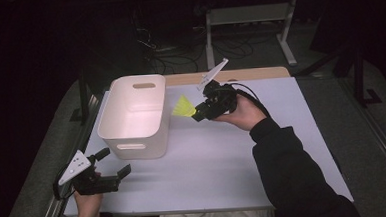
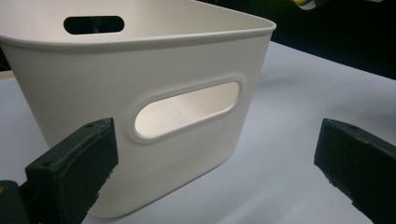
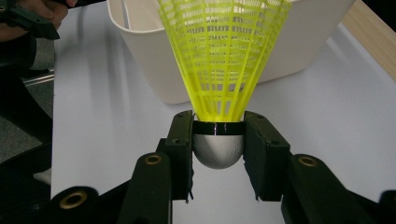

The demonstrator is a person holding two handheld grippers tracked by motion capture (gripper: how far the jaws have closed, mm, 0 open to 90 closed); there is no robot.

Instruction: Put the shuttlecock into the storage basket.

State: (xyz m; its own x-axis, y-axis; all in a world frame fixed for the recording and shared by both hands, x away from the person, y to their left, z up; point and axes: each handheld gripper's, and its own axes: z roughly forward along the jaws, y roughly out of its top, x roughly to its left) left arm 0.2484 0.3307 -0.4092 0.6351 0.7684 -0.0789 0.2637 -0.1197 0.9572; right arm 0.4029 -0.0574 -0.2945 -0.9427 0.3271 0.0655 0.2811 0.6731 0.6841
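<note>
The right tool [image 1: 199, 111] is clamped on the rounded cork of a yellow shuttlecock [image 3: 219, 70], carried in the air just beside the right wall of the white bin [image 1: 131, 122] and pointing at it. The grip sits on a smooth dome (not much to bite on), so the shuttlecock could twist or pop out, and its skirt might catch the bin's rim and fall onto the table [image 1: 209, 162]. The left tool [image 1: 115, 163] waits near the bin's front handle, jaws apart and empty. The bin's floor is washed out by glare, and the room behind is too dark to read
</note>
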